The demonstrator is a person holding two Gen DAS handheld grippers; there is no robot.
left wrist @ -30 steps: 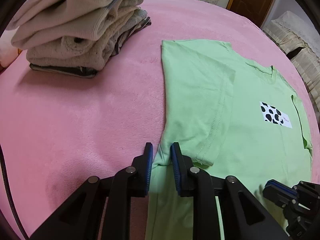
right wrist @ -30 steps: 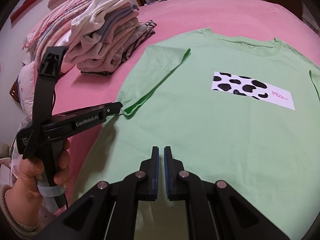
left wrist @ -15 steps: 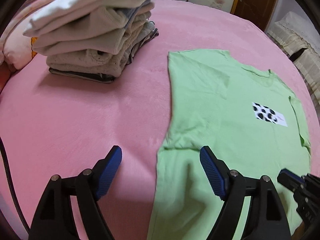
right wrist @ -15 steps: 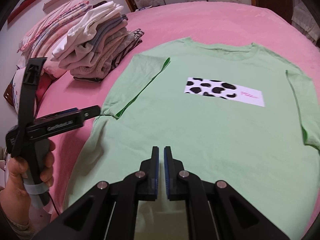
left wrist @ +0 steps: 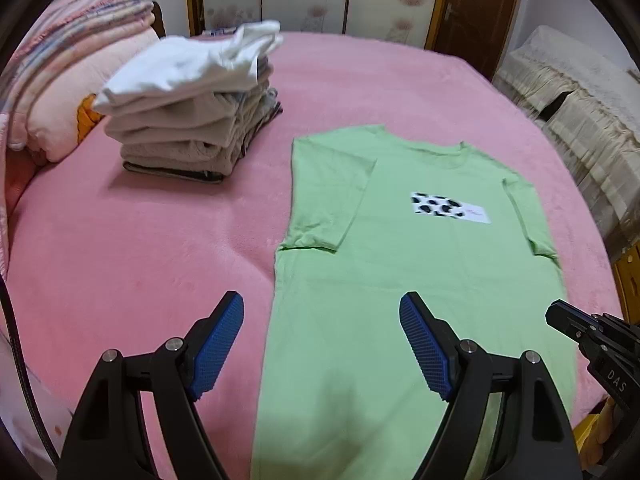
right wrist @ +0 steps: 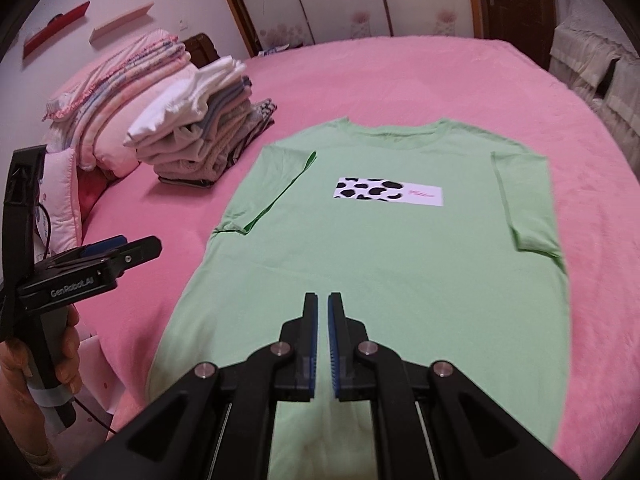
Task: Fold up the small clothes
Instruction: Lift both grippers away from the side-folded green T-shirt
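Left wrist view shows the left gripper with its blue pads spread wide and nothing between them; its jaws have just been opening. It hangs above the near hem area of the green T-shirt, one finger over the shirt's left edge and the other over the cloth. The shirt lies flat on the pink bed, chest up, with a black-and-white spotted print ahead and to the right of this gripper. Both sleeves are folded inward onto the body. Ahead and to the left of the gripper, apart from the shirt, stands a stack of folded clothes, with a pile of pink bedding beyond it.

From the right wrist, the right gripper has its pads pressed almost together, holding nothing, above the lower middle of the shirt. To its left, a hand grips the handle of the other gripper, which hangs over the bed beside the shirt's edge.
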